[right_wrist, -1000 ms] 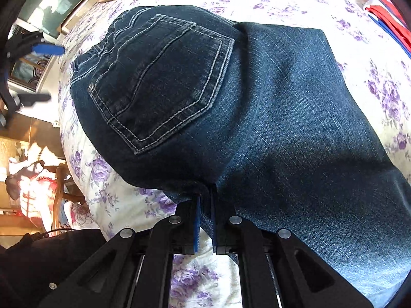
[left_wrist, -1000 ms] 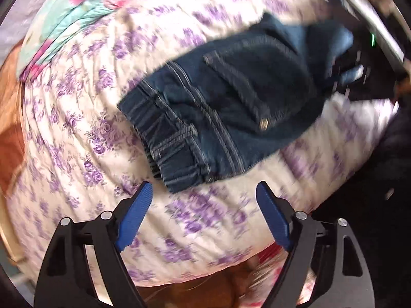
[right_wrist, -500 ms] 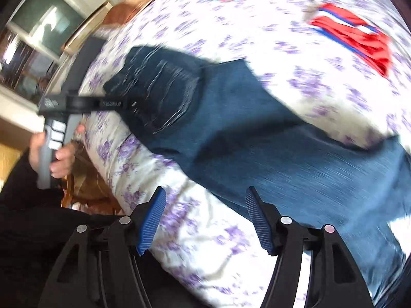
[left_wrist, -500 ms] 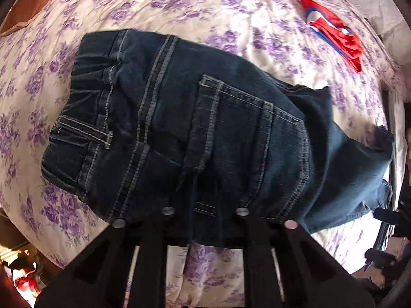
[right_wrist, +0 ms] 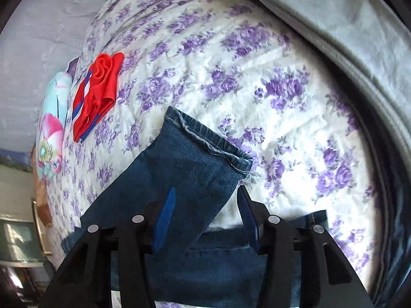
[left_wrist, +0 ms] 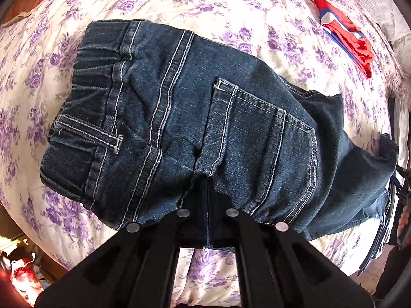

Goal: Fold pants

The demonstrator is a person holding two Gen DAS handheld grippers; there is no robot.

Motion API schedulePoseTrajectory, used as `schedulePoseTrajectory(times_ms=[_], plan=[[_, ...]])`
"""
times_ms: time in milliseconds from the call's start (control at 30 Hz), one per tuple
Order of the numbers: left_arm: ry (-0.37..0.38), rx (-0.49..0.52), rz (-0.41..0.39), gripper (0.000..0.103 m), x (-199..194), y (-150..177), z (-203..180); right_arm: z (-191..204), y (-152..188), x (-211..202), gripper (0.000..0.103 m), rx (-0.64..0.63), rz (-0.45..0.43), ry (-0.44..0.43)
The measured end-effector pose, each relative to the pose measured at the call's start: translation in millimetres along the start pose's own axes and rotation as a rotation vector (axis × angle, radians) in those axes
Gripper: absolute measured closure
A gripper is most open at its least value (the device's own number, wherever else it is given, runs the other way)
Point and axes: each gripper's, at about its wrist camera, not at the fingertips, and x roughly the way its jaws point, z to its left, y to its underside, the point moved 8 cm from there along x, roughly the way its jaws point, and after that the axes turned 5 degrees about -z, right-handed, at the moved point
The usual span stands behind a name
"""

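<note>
Jeans (left_wrist: 205,128) on floral bedspread (left_wrist: 257,25)

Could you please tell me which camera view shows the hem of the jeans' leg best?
The right wrist view: the stitched hem lies in full sight on the floral bedsheet. The left wrist view shows mostly waistband and back pocket.

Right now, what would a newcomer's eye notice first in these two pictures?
The dark blue jeans fill the middle of the floral bedsheet, with the left gripper shut on their near edge. A folded red garment lies apart, and the right gripper is open over a hemmed leg.
</note>
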Motion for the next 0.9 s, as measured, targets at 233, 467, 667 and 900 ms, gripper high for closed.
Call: schedulePoseTrajectory(times_ms=[233, 467, 667, 900], plan=[[-0.046, 0.022, 0.018, 0.102, 2.8, -2.3, -2.2, 1.9, 3.6, 34.4, 0.084, 0.133, -0.013, -0.028], [-0.023, 0.003, 0.057, 0.102, 2.9, -5.7, -3.2, -3.6, 8.1, -47.6, 0.098, 0.145, -0.134, -0.079], [-0.020, 0.018, 0.032, 0.102, 2.7, -5.9, -4.9, -69.0, 75.4, -72.8, 0.098, 0.158, -0.074, 0.011], [-0.043, 0.059, 0.019, 0.102, 0.9, -7.9, -12.3, -100.7, 97.7, -30.1, 0.096, 0.188, -0.081, 0.008]])
